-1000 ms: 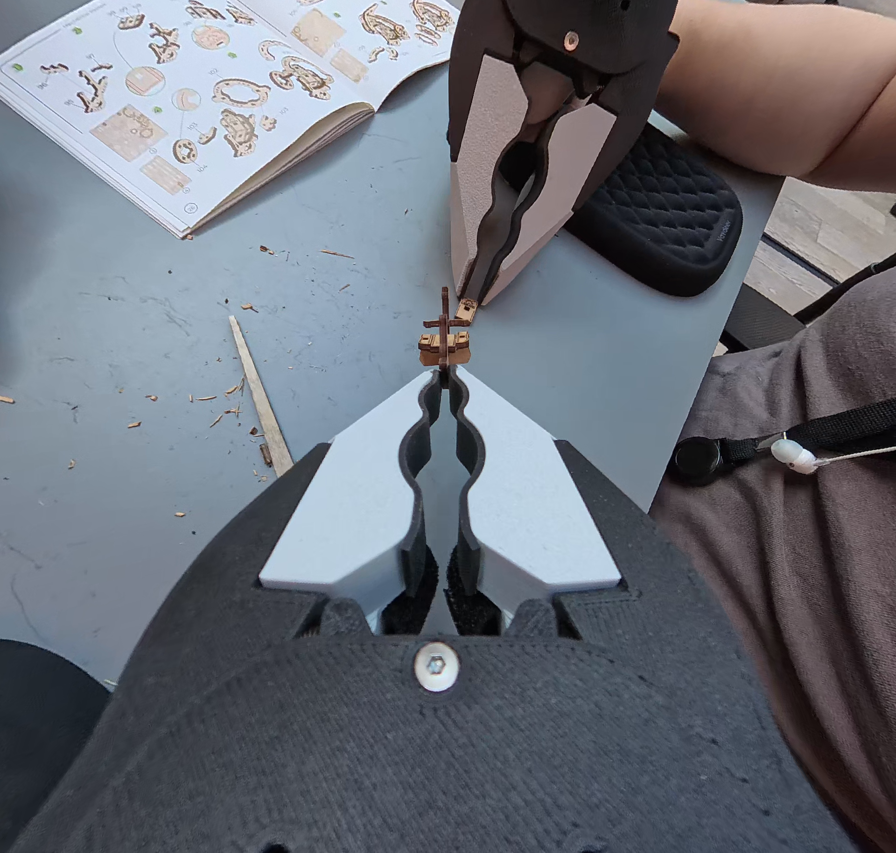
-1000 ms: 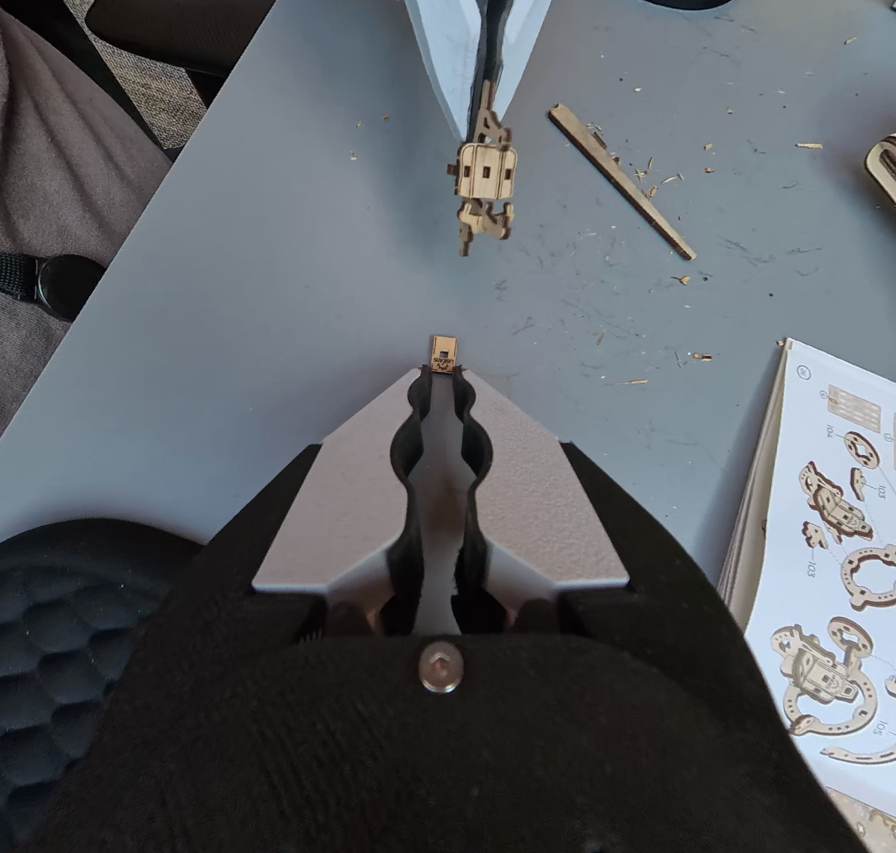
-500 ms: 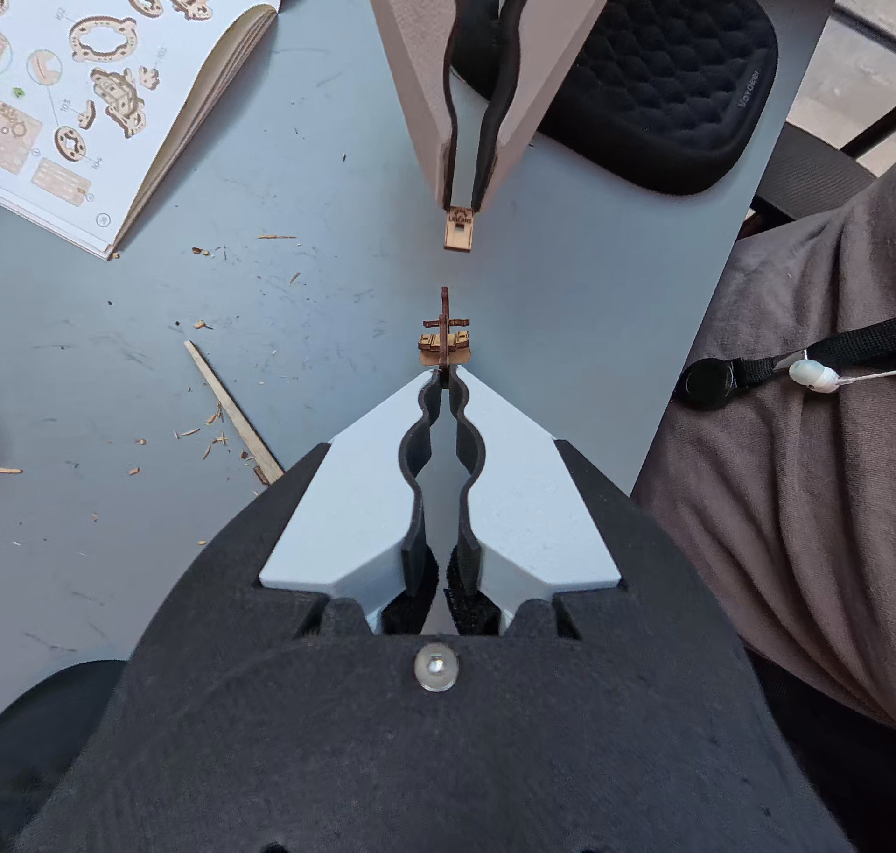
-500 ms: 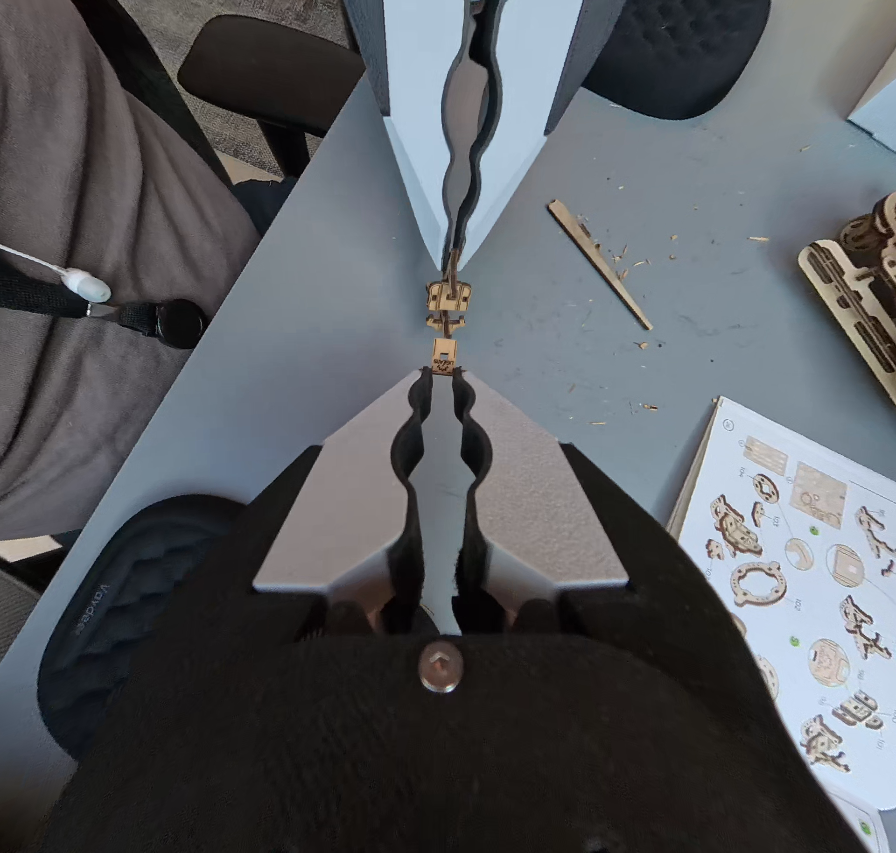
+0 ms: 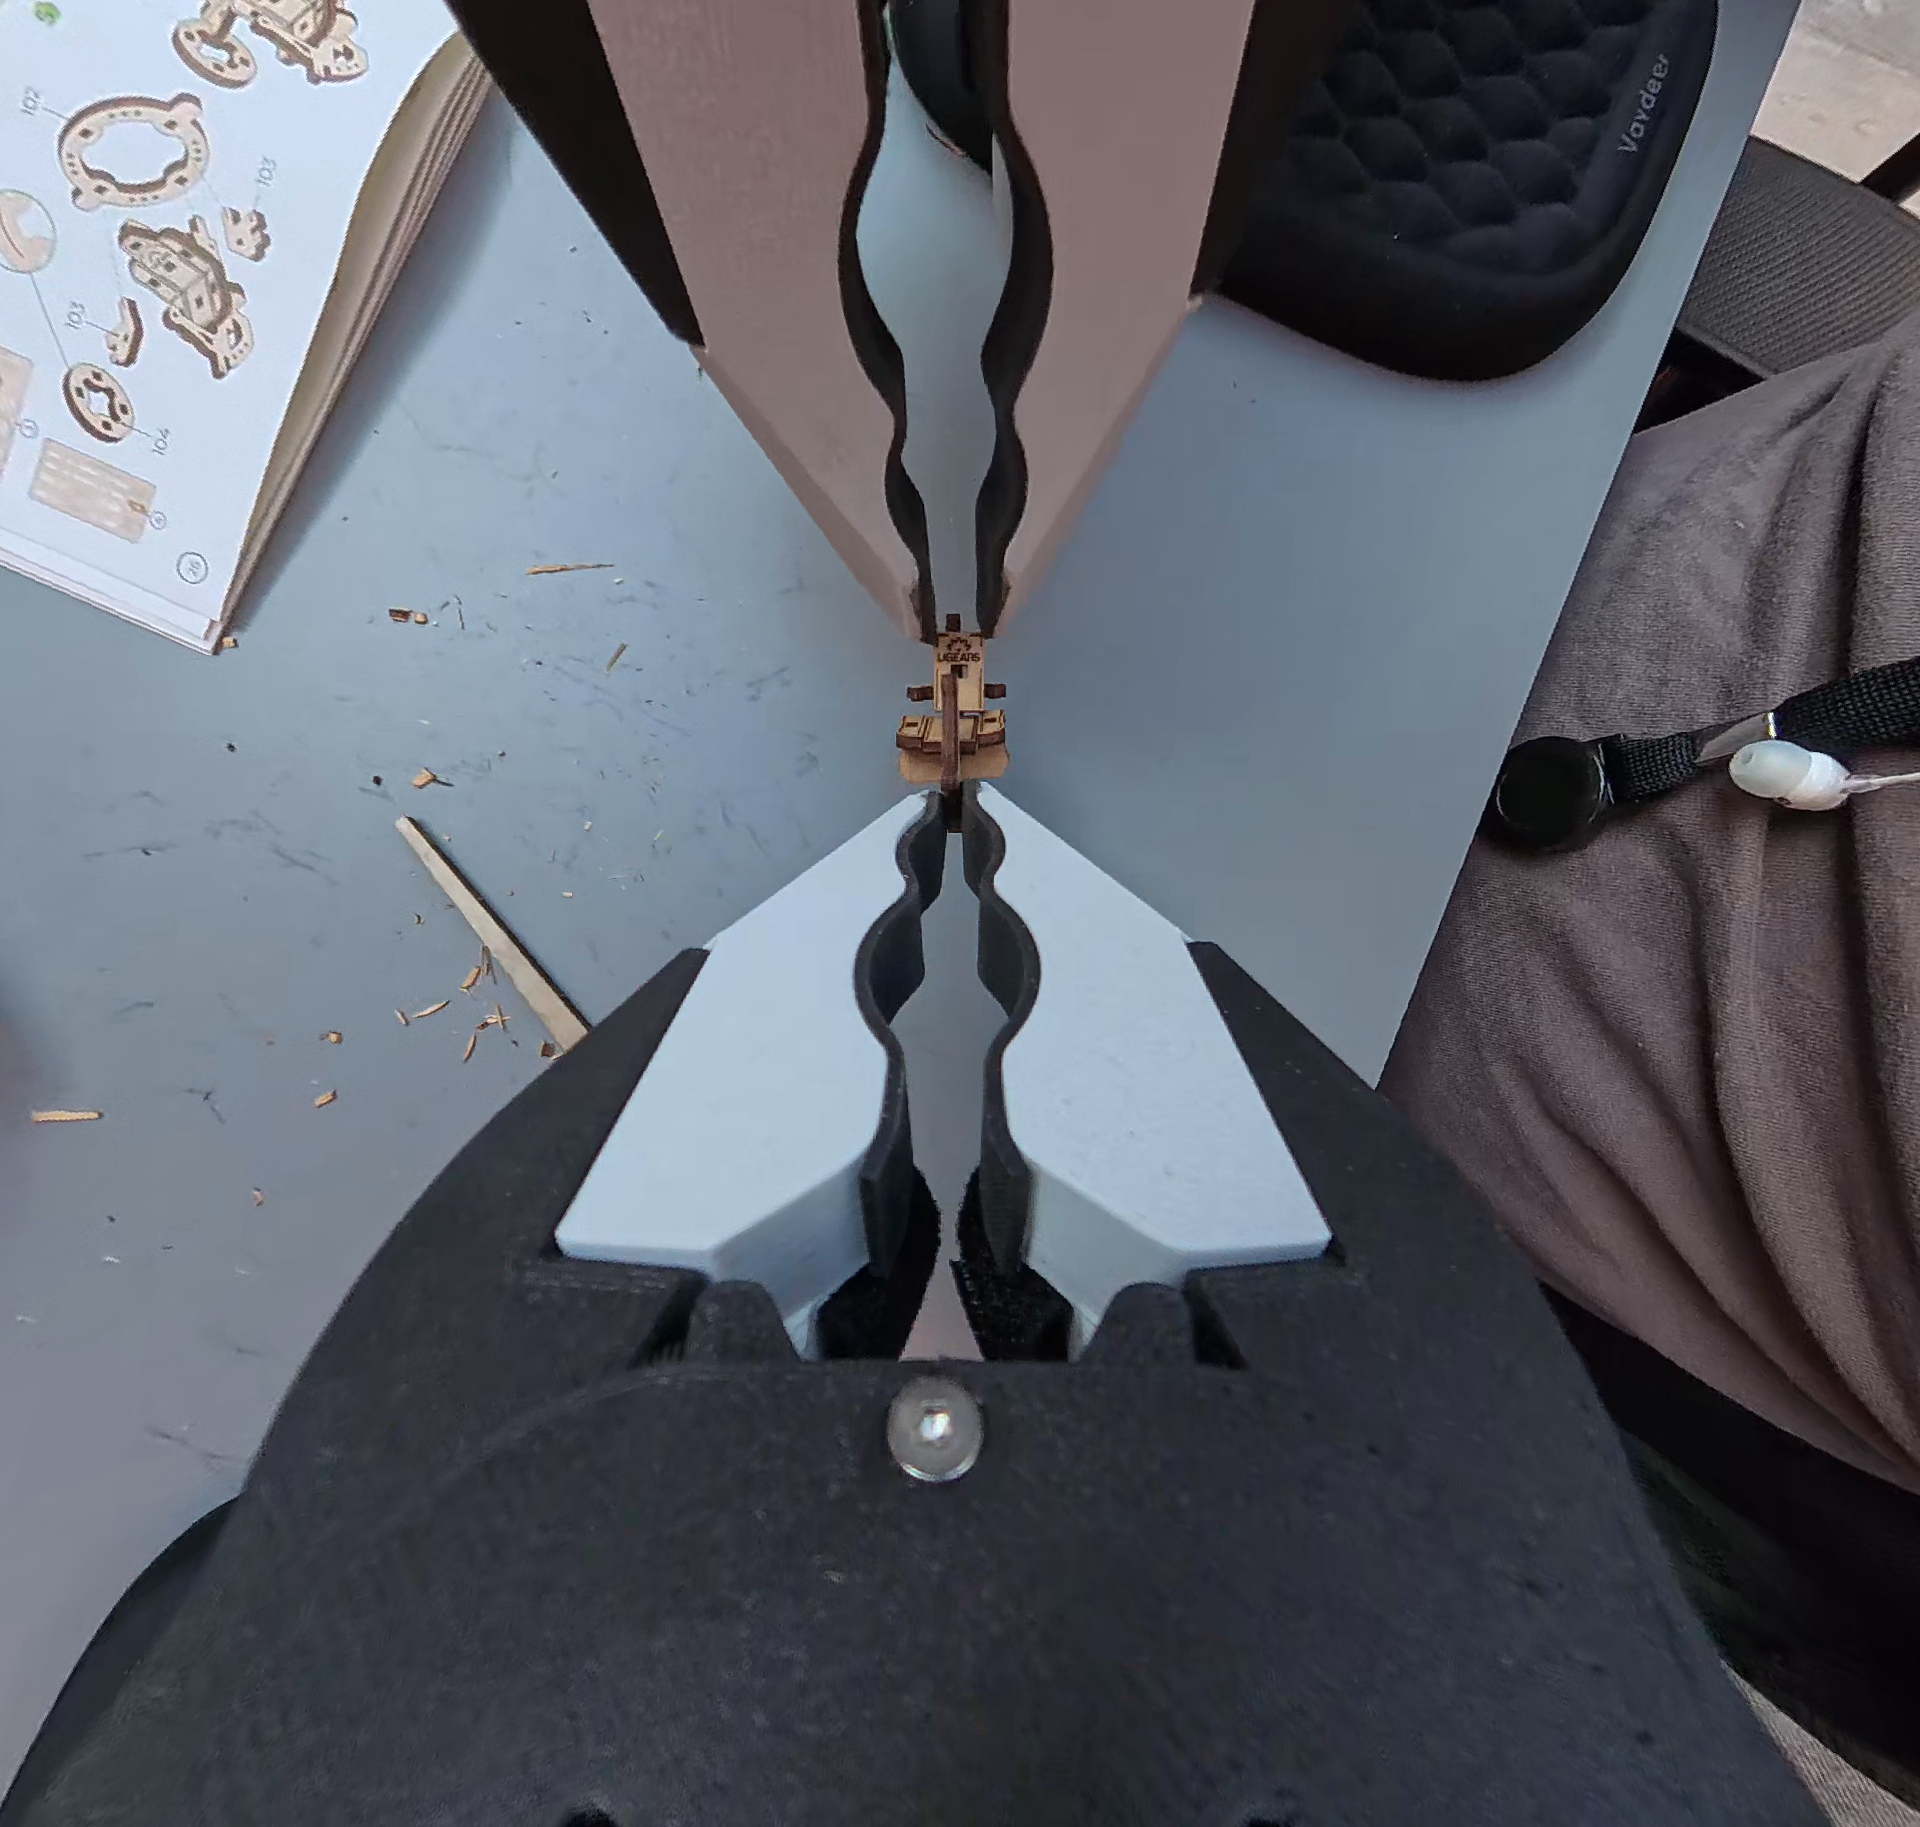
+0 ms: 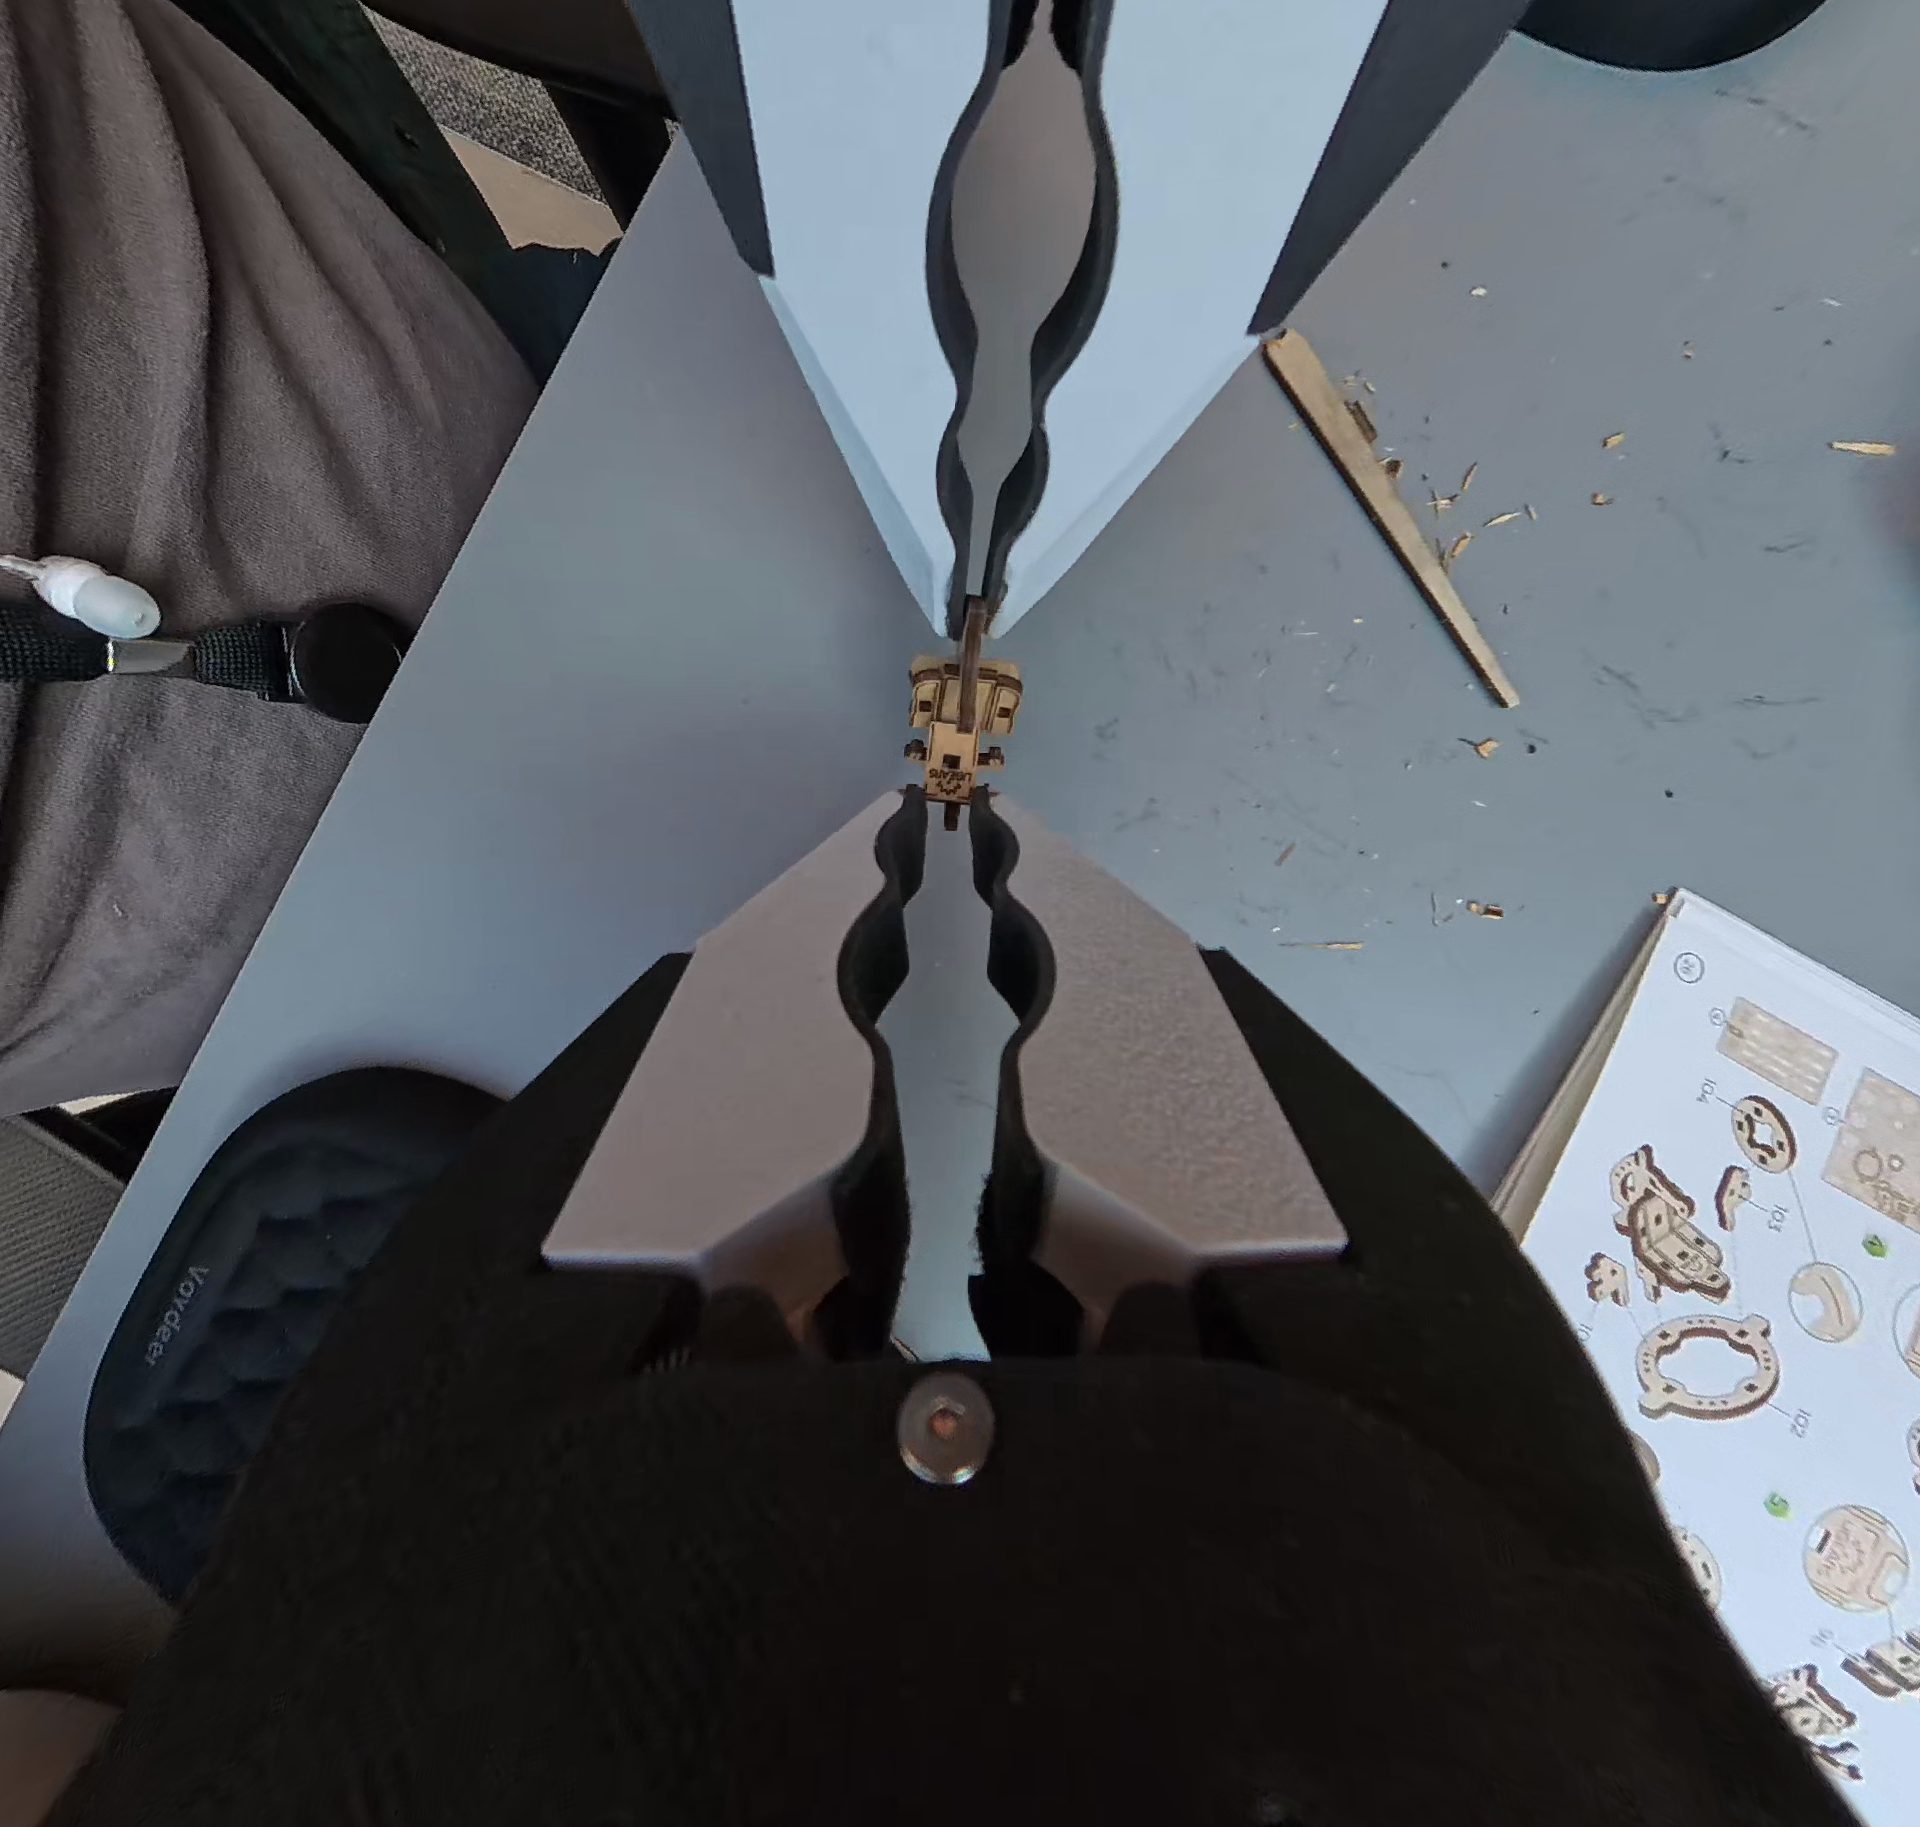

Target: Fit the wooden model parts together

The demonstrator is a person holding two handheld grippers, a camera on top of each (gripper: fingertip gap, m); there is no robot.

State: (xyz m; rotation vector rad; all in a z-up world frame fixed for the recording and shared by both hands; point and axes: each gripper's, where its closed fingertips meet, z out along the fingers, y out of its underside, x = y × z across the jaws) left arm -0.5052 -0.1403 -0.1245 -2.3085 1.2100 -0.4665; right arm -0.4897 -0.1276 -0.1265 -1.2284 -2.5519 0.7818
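Grey table [image 5: 1195,551]: two grippers, jaws each pinching one of two touching wooden parts.

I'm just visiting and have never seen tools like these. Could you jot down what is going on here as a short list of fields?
left gripper: shut on the wooden assembly
right gripper: shut on the small flat wooden piece
contact: the two parts meet tip to tip above the table
also on table: open instruction booklet, wood strip, black padded rest
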